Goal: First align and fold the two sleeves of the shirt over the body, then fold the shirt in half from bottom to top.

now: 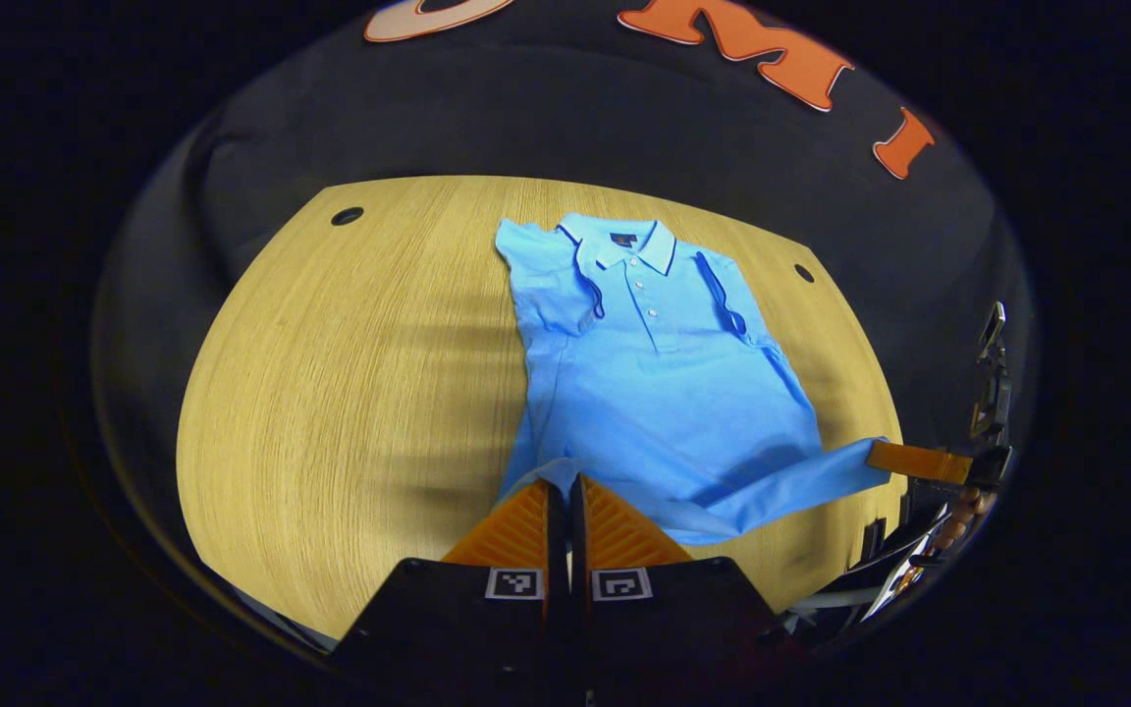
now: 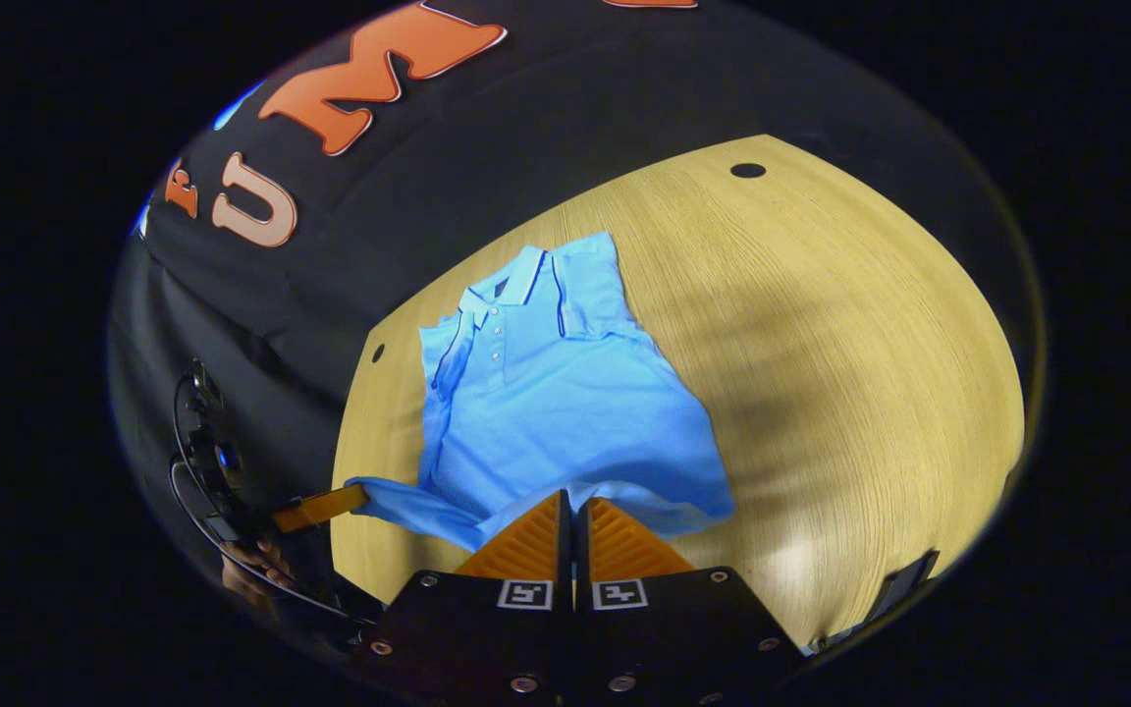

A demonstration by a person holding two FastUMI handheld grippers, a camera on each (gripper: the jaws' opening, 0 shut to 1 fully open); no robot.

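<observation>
wood table (image 1: 350, 393) | shirt (image 1: 654, 383) flat | both hand-held grippers pinching hem corners

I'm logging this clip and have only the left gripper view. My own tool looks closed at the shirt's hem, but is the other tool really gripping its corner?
Observer: Yes. In the right gripper view, the right tool has its fingers drawn together, with the hem of the shirt pinched at their tips.
Operator: And mine, seen from outside?
Observer: The left tool shows side-on there, with the hem corner stretched out to it.
Operator: Can you see who holds it?
Observer: Only a hand, just below that tool.
</observation>
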